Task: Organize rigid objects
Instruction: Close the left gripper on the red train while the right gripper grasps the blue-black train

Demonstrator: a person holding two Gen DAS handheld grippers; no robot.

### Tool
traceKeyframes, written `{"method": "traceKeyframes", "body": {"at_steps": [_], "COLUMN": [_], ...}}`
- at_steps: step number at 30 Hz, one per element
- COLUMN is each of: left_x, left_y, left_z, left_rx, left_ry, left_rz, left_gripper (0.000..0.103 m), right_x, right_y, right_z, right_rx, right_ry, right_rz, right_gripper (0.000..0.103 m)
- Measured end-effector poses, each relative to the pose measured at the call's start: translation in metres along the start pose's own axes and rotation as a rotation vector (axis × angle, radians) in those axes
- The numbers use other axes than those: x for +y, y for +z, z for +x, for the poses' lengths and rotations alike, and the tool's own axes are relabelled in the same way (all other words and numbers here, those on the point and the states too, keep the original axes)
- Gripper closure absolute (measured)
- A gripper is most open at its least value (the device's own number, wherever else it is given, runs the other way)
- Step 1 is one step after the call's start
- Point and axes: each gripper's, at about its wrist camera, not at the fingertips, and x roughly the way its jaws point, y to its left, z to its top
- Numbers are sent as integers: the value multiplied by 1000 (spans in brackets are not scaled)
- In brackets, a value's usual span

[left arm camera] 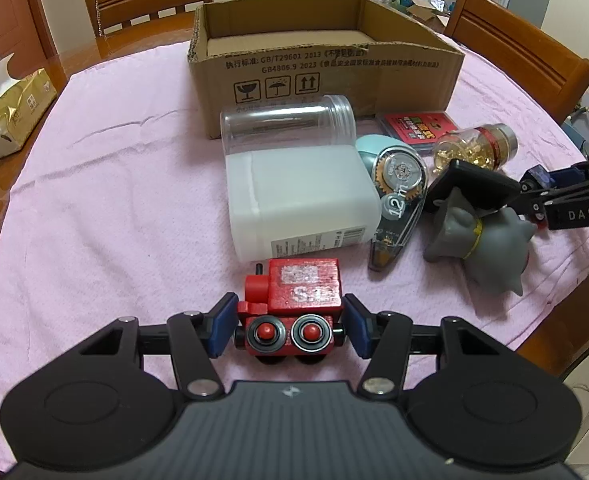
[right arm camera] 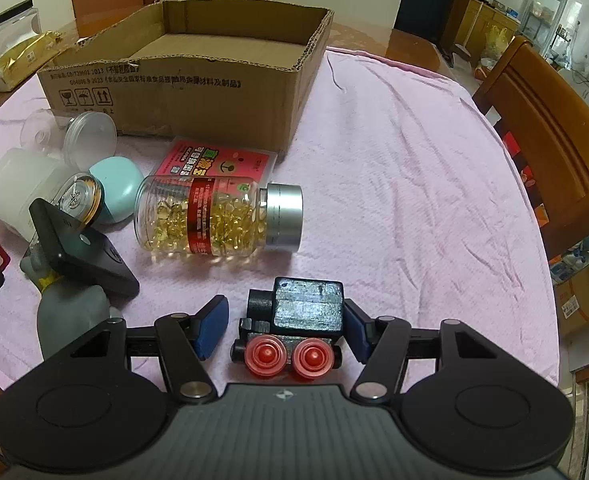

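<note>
Two toy engines sit on the pink-clothed table (right arm camera: 414, 184), short of the open cardboard box (right arm camera: 198, 92). The left gripper (left arm camera: 290, 326) is clamped on the red wooden toy train (left arm camera: 294, 304), both pads touching its sides. The right gripper (right arm camera: 286, 328) brackets the black wooden toy train (right arm camera: 294, 320); its right pad touches, its left pad stands off, so it is not yet gripping. Close squarely before lifting, then raise each clear of the box wall.

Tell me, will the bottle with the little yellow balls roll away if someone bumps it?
Probably yes. The capsule bottle is round and lies on its side on the pink cloth, so a sideways bump could roll it, though the soft cloth may slow it. Its clear wall looks hard, so it should stay stiff. The loose capsules inside would likely shift and rattle.
</note>
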Motion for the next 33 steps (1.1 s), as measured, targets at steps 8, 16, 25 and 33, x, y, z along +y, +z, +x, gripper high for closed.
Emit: {"method": "traceKeyframes", "body": {"at_steps": [8,16,25,33], "left_x": [1,4,16,16], "left_y": [3,7,3,5], "left_z": [-5,-15,-7,-3], "left_rx": [9,22,97,95], "left_ry": [-9,-22,-59,-67], "left_rz": [32,80,73,60], "left_gripper": [48,48,51,51], "right_x": [-1,0,-2,2], "right_y": [2,5,9,8], "right_z": [-4,-16,-26,-30], "right_rx": [19,17,5,-4], "right_ry": [8,30,26,20], "right_rz": [-32,-93,-105,-95], "right_gripper": [46,46,46,46]}}
